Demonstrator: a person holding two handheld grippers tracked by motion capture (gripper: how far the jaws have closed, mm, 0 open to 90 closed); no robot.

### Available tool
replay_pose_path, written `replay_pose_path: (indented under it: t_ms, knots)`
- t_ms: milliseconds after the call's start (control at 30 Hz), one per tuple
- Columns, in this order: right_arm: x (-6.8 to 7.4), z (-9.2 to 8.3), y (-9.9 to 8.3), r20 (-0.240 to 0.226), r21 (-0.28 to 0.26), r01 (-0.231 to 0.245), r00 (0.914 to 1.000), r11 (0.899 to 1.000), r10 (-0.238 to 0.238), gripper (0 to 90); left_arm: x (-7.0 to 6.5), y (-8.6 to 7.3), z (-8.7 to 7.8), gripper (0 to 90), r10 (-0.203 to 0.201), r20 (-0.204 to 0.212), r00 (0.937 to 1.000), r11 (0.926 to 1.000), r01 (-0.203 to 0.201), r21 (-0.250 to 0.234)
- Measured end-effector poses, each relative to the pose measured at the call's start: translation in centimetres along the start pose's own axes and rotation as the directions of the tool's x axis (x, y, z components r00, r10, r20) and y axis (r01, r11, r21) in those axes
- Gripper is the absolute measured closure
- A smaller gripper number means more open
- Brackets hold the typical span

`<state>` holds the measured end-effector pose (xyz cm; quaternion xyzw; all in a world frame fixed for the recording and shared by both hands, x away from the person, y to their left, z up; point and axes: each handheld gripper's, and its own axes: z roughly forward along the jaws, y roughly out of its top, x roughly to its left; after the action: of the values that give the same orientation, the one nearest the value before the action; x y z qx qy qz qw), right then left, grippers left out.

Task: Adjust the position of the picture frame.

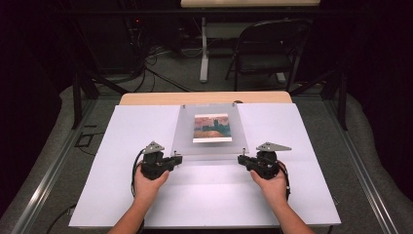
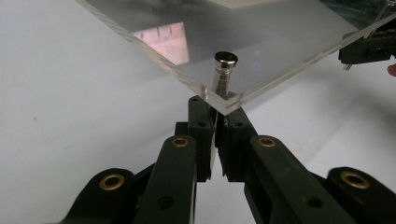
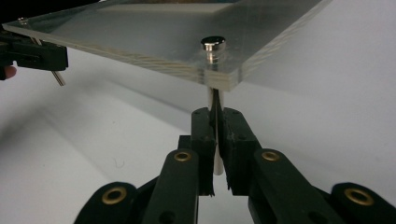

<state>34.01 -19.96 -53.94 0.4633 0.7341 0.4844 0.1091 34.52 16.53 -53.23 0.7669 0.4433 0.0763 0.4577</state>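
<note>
Clear acrylic frame [image 1: 210, 130], painted print inside, near edge raised; left gripper [image 1: 178, 159] and right gripper [image 1: 242, 159] each clench a corner pin [image 3: 215, 100].

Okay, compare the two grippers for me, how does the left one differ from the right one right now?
The left gripper grips the pin at the clear acrylic panel's near left corner, the right gripper the pin at its near right corner. In the high view the left points rightward, the right leftward. The left's grey plate tilts up more steeply than the right's. Both are shut on a metal pin under the panel, each held in a hand.
</note>
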Motion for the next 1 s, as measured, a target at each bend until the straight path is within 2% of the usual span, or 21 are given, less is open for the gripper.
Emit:
replay_pose_path:
  t_ms: [33, 300, 500, 667, 1000]
  knots:
    - [0.0, 0.3, -0.5, -0.003, 0.009, -0.014, 0.9999, 1.0, 0.014, 84.0, 0.3, -0.4, 0.2, 84.2, -0.002, 0.006, 1.0, 0.9999, 0.002, 0.011]
    - [0.0, 1.1, -1.3, 0.008, 0.042, -0.009, 0.9999, 0.999, 0.009, 83.3, 0.6, -1.1, 0.8, 83.7, 0.004, -0.006, 1.0, 0.9995, -0.004, 0.03]
    - [0.0, 1.5, -1.2, 0.012, 0.045, 0.003, 0.9999, 0.999, -0.003, 83.5, 1.0, -1.0, 1.1, 83.8, 0.003, -0.032, 0.9995, 0.9998, -0.003, 0.017]
    - [-0.2, 2.1, -1.1, 0.024, 0.047, 0.01, 0.9996, 0.999, -0.011, 83.5, 1.2, -1.0, 1.6, 83.7, 0.002, -0.033, 0.9994, 0.9998, -0.001, 0.02]
    - [-0.5, 2.0, -1.2, 0.031, 0.055, -0.001, 0.9995, 0.998, 0.0, 83.5, 1.1, -1.2, 1.8, 83.8, 0.01, -0.034, 0.9994, 0.9995, -0.009, 0.031]
